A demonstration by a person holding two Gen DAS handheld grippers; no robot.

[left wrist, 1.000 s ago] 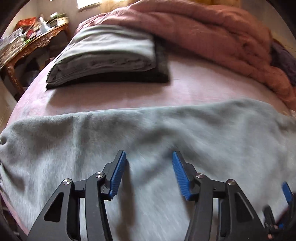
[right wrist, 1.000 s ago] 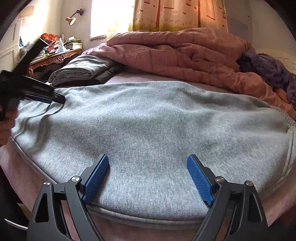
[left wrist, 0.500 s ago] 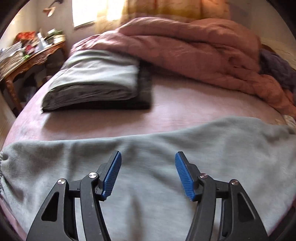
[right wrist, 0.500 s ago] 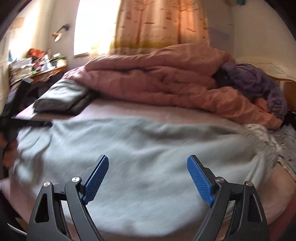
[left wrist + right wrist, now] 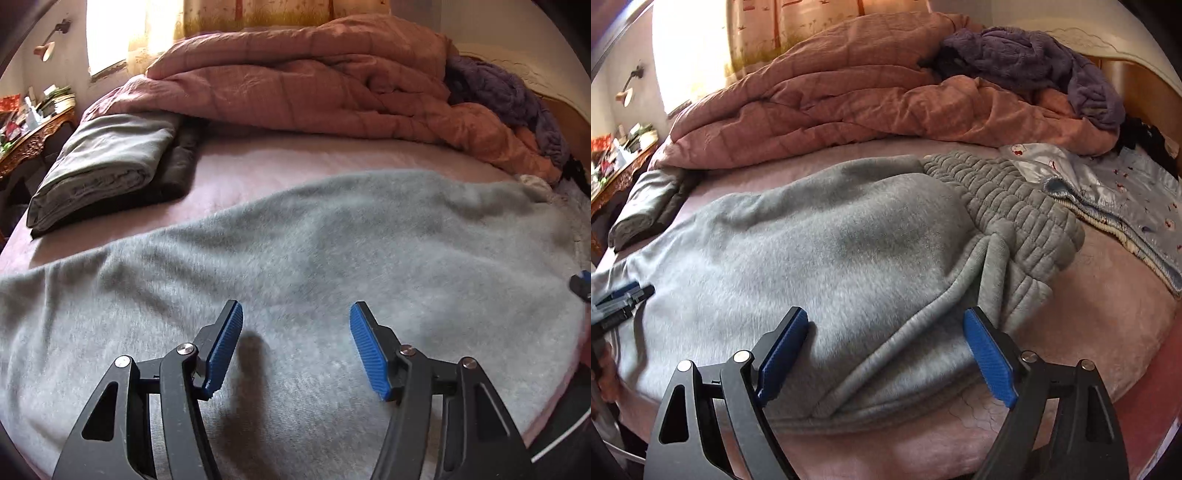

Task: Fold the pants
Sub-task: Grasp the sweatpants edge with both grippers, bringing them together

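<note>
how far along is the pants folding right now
Early on. The grey pants lie spread lengthwise across the bed, apparently doubled leg over leg, with the ribbed waistband bunched at one end. Nothing is in hand: the left gripper and right gripper hover open above the fabric. Still left: folding the length over and squaring it, like the folded stack nearby.

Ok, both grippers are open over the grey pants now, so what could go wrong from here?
The pants already lie doubled, so the right gripper may pinch only the top layer at the rolled edge. The ribbed waistband is bunched against the floral cloth and could drag it. The left gripper hangs over mid-fabric, with no edge to grab.
</note>
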